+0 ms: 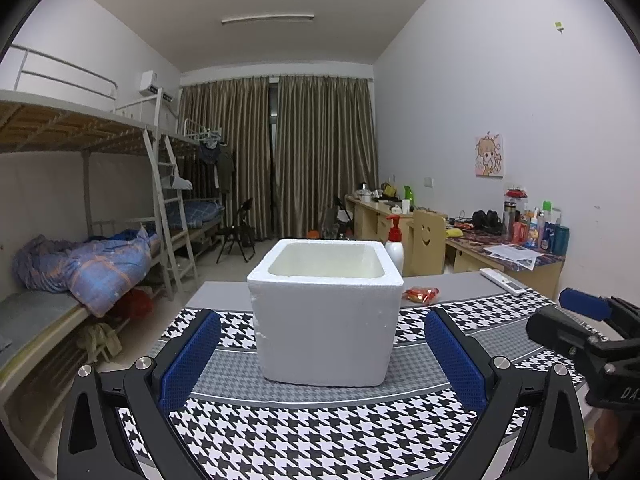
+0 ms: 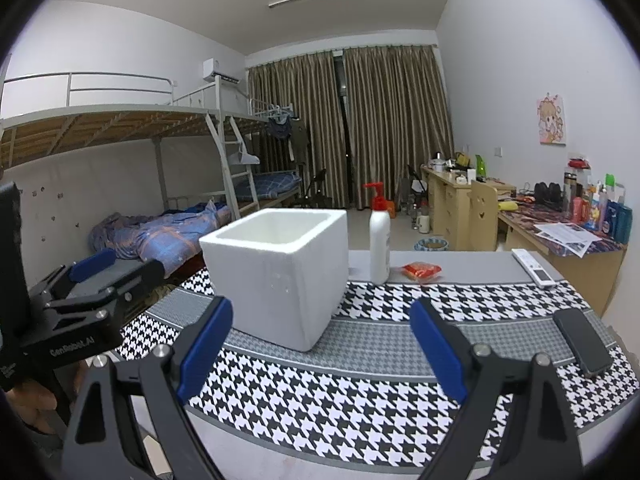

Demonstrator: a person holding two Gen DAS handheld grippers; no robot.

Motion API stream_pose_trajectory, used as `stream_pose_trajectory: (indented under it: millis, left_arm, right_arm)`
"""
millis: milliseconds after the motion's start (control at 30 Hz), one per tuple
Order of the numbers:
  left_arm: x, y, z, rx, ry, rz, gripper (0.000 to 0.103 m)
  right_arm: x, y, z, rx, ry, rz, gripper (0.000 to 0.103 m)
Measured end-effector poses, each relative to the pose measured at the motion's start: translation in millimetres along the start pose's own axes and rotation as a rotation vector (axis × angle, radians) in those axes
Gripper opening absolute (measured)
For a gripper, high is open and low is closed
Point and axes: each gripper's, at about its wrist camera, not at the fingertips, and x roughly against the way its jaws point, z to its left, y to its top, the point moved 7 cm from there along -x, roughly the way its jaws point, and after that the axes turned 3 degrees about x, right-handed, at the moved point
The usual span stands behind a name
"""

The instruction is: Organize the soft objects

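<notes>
A white foam box (image 1: 325,312) stands open-topped on the houndstooth table cloth (image 1: 304,436); what is inside it is hidden. It also shows in the right wrist view (image 2: 280,276). My left gripper (image 1: 322,356) is open and empty, its blue pads on either side of the box's near face, apart from it. My right gripper (image 2: 322,344) is open and empty, just in front of and right of the box. A small red soft packet (image 1: 420,294) lies behind the box to the right, also seen in the right wrist view (image 2: 422,271).
A white pump bottle (image 2: 379,240) stands behind the box. A white remote (image 2: 534,268) and a black phone (image 2: 583,342) lie at the table's right side. Bunk beds stand left, desks right.
</notes>
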Motion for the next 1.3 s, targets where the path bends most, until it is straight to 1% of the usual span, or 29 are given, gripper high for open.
stream_pose_trajectory:
  millis: [233,533,833,1300]
  left_arm:
    - [11.6,-9.0,1.5,0.013,-0.007,-0.024,0.102]
    - [11.4,-19.4,2.3,0.025,-0.017,-0.001,0.102]
    - [17.4,-25.3,-1.7,0.017,-0.04,0.005,0.102]
    - [19.8,-27.6,-4.4,0.005,-0.046,0.021,0.102]
  right_arm:
    - [-1.8,-15.0,2.8,-0.004,-0.025,0.007,0.093]
    - [-2.4,-24.1,-0.3,-0.022,-0.055,0.01,0.093]
    - [1.0,-28.2,1.1,-0.03,-0.053,0.007,0.093]
    - [2.8,-29.2,2.9,-0.021,-0.047,0.005,0.093]
